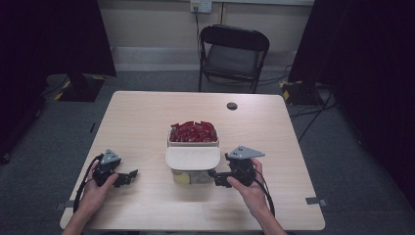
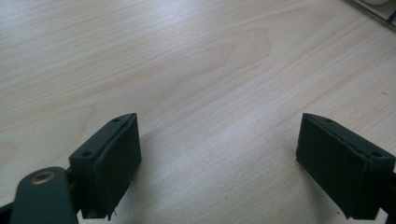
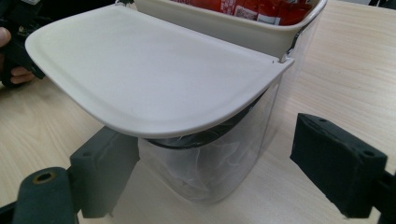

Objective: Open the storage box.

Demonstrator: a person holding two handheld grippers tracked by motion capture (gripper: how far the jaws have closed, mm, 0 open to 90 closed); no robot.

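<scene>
A small clear bin (image 1: 191, 177) (image 3: 205, 158) stands in the middle of the wooden table (image 1: 147, 112), its white flap lid (image 1: 192, 157) (image 3: 149, 70) lying level over it. Behind it a white tray (image 1: 169, 143) (image 3: 224, 28) holds red packets (image 1: 193, 132) (image 3: 261, 9). My right gripper (image 1: 214, 176) (image 3: 215, 172) is open at the bin's right side, jaws either side of its lower wall; the left one is close to the wall under the lid, the right one stands apart. My left gripper (image 1: 131, 175) (image 2: 219, 158) rests open over bare table to the left, with nothing between its jaws.
A black folding chair (image 1: 234, 54) stands beyond the far table edge. A dark round cap (image 1: 232, 105) sits in the tabletop near the back. Dark curtains hang at both sides. The other hand (image 3: 14, 42) shows at the right gripper view's top left.
</scene>
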